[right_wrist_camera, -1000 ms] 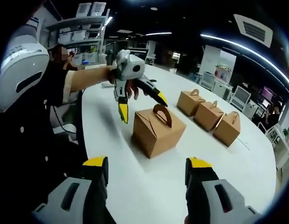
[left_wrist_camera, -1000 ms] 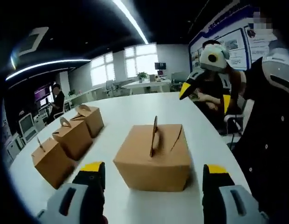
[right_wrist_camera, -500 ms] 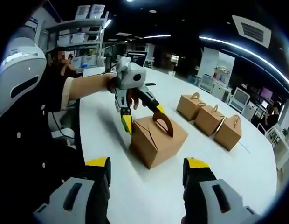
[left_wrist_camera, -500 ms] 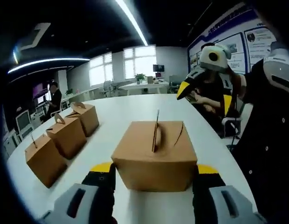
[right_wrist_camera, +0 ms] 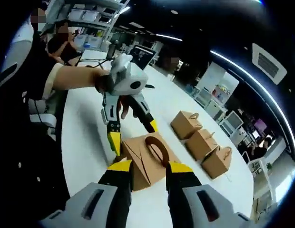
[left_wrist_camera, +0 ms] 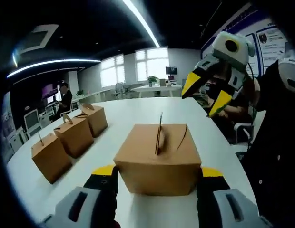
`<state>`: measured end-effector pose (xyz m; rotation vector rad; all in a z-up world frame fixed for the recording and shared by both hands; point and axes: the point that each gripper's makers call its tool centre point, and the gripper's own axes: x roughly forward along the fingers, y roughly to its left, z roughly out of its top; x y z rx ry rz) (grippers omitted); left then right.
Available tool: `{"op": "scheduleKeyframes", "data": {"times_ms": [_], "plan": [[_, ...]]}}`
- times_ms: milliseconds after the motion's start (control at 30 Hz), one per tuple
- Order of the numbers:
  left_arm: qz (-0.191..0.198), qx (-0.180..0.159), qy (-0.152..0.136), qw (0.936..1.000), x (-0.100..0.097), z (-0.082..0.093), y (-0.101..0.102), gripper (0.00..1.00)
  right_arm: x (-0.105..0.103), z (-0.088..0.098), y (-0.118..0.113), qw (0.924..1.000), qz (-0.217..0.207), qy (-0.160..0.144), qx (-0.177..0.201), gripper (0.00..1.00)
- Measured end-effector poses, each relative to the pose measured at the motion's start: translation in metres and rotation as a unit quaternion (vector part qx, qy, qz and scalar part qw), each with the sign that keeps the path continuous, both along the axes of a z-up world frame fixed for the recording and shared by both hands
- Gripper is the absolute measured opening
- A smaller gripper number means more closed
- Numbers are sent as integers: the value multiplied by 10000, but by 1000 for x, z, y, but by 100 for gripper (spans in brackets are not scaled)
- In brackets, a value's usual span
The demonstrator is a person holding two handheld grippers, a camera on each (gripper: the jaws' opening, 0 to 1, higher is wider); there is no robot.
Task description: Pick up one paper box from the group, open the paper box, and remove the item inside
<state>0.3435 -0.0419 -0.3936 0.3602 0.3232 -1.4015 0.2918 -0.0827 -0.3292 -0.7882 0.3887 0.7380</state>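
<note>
A brown paper box (left_wrist_camera: 157, 159) with an upright handle sits on the white table (left_wrist_camera: 138, 107), right in front of the left gripper view's camera. My left gripper (left_wrist_camera: 158, 175) has a yellow-tipped jaw pressed against each side of it. In the right gripper view, that left gripper (right_wrist_camera: 132, 132) straddles the paper box (right_wrist_camera: 145, 164) from above. My right gripper (left_wrist_camera: 204, 93) hangs in the air above and to the right of the box, its jaws apart and empty. My right gripper (right_wrist_camera: 151, 167) sits at the bottom of its own view, with jaws fairly close together.
Three more paper boxes (left_wrist_camera: 73, 135) stand in a row on the left of the table, also seen as paper boxes (right_wrist_camera: 201, 142). The person holding the grippers stands at the table's right edge (left_wrist_camera: 276, 156). Another person (left_wrist_camera: 65, 97) stands far behind.
The left gripper came forward and its jaws closed onto the box's sides, staying there since. The right gripper rose higher, and its jaws have narrowed.
</note>
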Motion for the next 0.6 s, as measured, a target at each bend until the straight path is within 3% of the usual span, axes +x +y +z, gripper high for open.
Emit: {"op": "scheduleKeyframes", "data": {"times_ms": [133,467,600], "plan": [[88,-62,1,9999,-1,0,1,67,13,-10,2,9972,73,-300,-688,26],[103,-5,-34,9999,-4,0,3,67,19,-20,6,9933,71,-255,-1129,23],[121,30,-32,9999,-4,0,3,67,18,-22,7,9935,82,-143,-1125,21]]}}
